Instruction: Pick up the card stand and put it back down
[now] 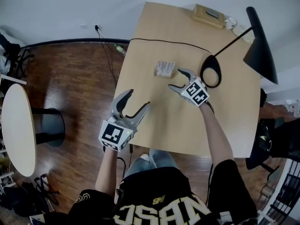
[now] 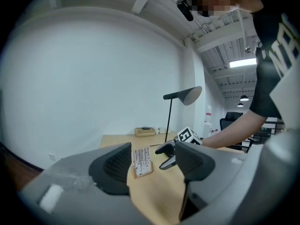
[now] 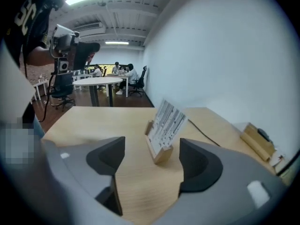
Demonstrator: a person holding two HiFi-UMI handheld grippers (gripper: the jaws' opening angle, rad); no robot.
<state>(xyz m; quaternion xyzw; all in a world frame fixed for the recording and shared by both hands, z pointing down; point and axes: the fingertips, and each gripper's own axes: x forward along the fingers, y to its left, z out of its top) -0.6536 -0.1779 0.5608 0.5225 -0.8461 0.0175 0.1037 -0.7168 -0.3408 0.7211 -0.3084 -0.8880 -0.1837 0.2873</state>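
Card stand (image 1: 165,69) upright on the counter (image 1: 164,130), about midway between the near and far edges and somewhat nearer the left edge. Wooden base, with a row of white cards leaning back in its slot. Held by neither gripper.

Right gripper (image 1: 176,79) just to the near-right of the stand and tilted down toward it, jaws wide apart and clamped on nothing. In the right gripper view, stand seen through the gap a little ahead of the tips, with only bare counter in between. Left gripper (image 1: 138,99) at the counter's left edge toward the near-left corner, well apart from the stand. Jaws likewise spread and empty, aimed roughly level across the top toward the stand and the other gripper.

Close on the right gripper's right side, the ring-shaped base of a black desk lamp (image 1: 260,43), its thin stem slanting up to a cone shade over the right edge. Black cable (image 1: 164,41) crossing the counter behind the stand, from the left edge to the lamp base. At the far edge, a wooden box (image 1: 208,15) with a dark item on top, and a white cup (image 1: 230,22) beside it toward the far-right corner.

Off the counter, a round white table (image 1: 18,128) on the wood floor (image 1: 75,78) to the left and a black office chair (image 1: 269,139) to the right. Far back in the right gripper view, people (image 3: 123,71) seated at a table.
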